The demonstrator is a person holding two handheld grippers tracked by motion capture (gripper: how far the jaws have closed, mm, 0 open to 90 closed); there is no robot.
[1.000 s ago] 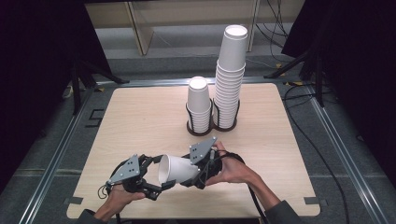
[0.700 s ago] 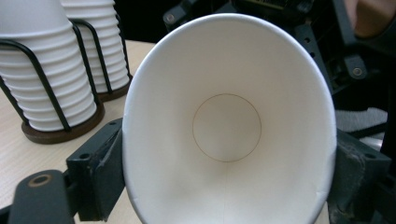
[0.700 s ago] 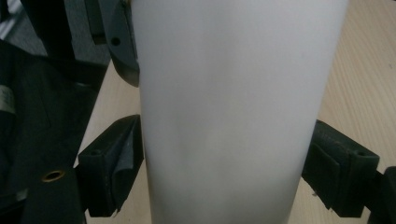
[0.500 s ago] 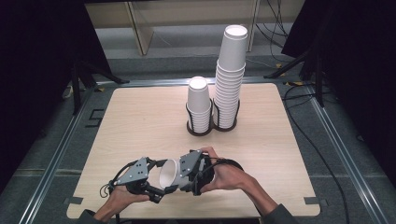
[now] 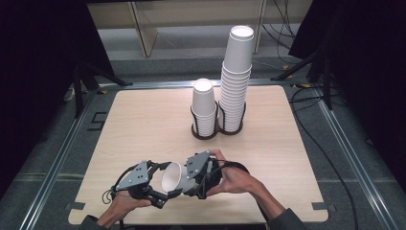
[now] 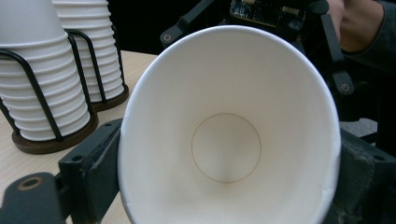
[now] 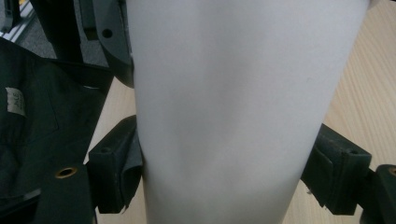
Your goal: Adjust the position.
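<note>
A white paper cup [image 5: 172, 177] lies on its side in the air near the table's front edge, held between both grippers. My left gripper [image 5: 163, 188] is shut on its rim, with the cup's open mouth [image 6: 226, 140] facing that gripper's camera and a jaw on each side. My right gripper [image 5: 191, 176] is shut on the cup's wall [image 7: 233, 112] from the other side, its jaws pressing both flanks. The cup's base is hidden behind the right gripper in the high view.
Two stacks of white cups stand in a black wire holder [image 5: 210, 132] at the table's middle back: a short stack [image 5: 204, 103] and a tall stack [image 5: 237, 72]. The same stacks [image 6: 42, 79] are at the left in the left gripper view. Bare wood tabletop [image 5: 143, 124] lies around.
My right gripper and the cup have sunk slightly toward the front edge and closer to the left gripper. The left hand has barely moved.
</note>
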